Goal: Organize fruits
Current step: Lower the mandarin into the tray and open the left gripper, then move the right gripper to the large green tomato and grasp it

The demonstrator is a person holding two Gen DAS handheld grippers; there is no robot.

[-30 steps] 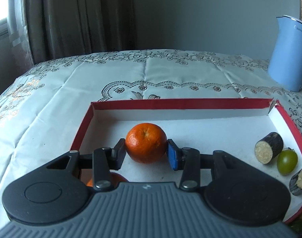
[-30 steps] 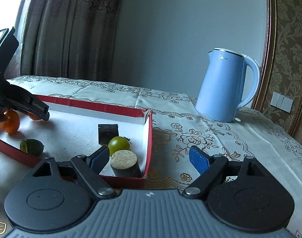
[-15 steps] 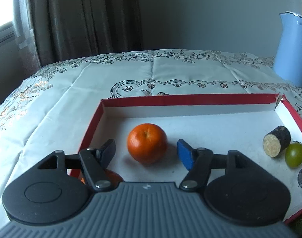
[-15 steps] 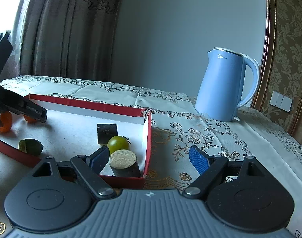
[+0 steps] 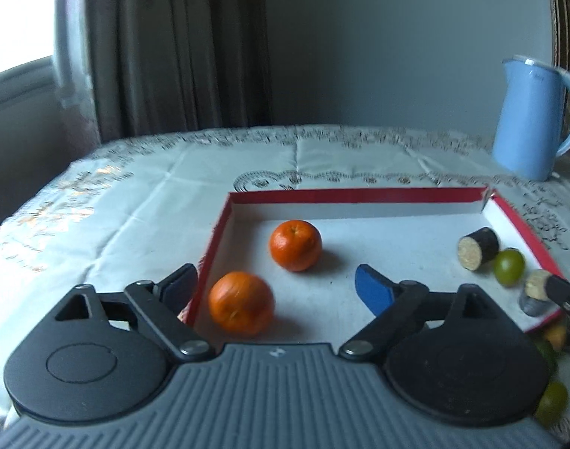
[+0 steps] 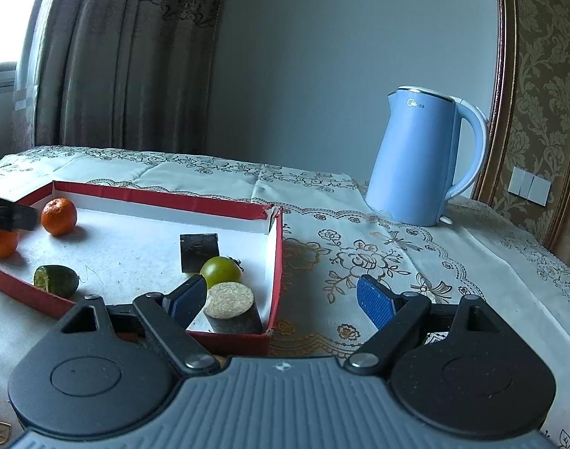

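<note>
Tangerines, round and dimpled, are sitting apart in the red-walled cardboard tray (image 5: 397, 192): one (image 5: 295, 245) at twelve o'clock from the gaping, empty left gripper (image 5: 275, 288), another (image 5: 241, 303) between its fingers, untouched. Right gripper (image 6: 285, 297) is likewise gaping, empty.

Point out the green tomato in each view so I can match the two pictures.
Left wrist view: the green tomato is at the far right, inside the red tray, against a dark cut piece.
Right wrist view: the tomato is low and left of center, between two dark cut pieces.
Shared landmark: the blue kettle, on the cloth beyond the tray's torn corner.
</note>
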